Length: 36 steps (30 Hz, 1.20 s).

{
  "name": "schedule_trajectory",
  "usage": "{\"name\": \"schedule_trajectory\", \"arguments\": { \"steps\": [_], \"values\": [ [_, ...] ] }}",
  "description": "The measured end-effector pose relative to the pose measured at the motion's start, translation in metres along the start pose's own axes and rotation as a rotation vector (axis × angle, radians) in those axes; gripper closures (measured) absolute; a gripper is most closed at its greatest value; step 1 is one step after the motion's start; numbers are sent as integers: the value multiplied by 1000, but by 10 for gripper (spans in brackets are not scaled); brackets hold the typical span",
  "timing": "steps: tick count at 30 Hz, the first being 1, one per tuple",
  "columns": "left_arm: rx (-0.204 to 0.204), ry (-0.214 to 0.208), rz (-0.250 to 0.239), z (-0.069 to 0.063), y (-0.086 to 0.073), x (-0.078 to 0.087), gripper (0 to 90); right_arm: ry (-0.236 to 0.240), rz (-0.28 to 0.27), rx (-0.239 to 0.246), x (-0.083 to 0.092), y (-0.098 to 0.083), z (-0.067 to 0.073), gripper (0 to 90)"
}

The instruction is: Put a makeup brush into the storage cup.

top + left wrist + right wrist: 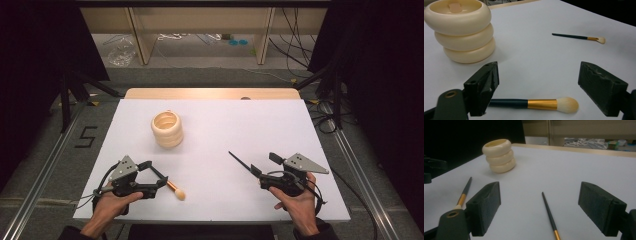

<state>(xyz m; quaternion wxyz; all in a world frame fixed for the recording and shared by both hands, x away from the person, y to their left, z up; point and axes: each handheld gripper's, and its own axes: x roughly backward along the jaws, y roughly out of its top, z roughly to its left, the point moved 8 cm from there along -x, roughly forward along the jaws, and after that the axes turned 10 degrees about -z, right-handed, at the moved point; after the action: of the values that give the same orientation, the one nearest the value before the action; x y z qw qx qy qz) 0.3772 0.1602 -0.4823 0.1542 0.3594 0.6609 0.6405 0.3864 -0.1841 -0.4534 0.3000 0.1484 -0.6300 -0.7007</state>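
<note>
High view: two makeup brushes lie on the white tabletop (pixel 225 125) near its near edge, and a cream holder of three stacked rings (pixel 167 129) stands upright toward the far left part. The larger brush with dark handle, gold ferrule and pale bristles (pixel 536 103) lies flat between the wide-open jaws of the left gripper (pixel 161 176) — nothing is held. The thin dark-handled brush (pixel 550 216) lies between the equally wide jaws of the right gripper (pixel 260 165), also untouched.

Trouble is likely at pickup: both handles are slim and round and rest flat on the surface, so a closing jaw could roll a brush aside or scrape the table. If the larger brush is pinched at its bristles, it may slip or pivot. The light holder could be tipped by an off-centre insertion — its opening is narrow.
</note>
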Motion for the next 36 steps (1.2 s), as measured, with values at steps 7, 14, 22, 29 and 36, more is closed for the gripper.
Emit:
{"name": "schedule_trajectory", "arguments": {
  "steps": [7,14,22,29,36],
  "values": [
    [-3,5,2,-1,0,0,170,28,78,23,-2,-7,1,157],
    [-22,-7,4,0,0,0,171,33,102,108,-7,-7,0,157],
    [-3,7,9,0,-1,0,172,47,176,154,-16,-10,1,179],
    [-12,3,11,1,-1,-1,173,47,292,169,-24,-11,-12,196],
    [1,8,8,1,-1,0,174,49,412,212,-38,-16,-22,224]
  ]
}}
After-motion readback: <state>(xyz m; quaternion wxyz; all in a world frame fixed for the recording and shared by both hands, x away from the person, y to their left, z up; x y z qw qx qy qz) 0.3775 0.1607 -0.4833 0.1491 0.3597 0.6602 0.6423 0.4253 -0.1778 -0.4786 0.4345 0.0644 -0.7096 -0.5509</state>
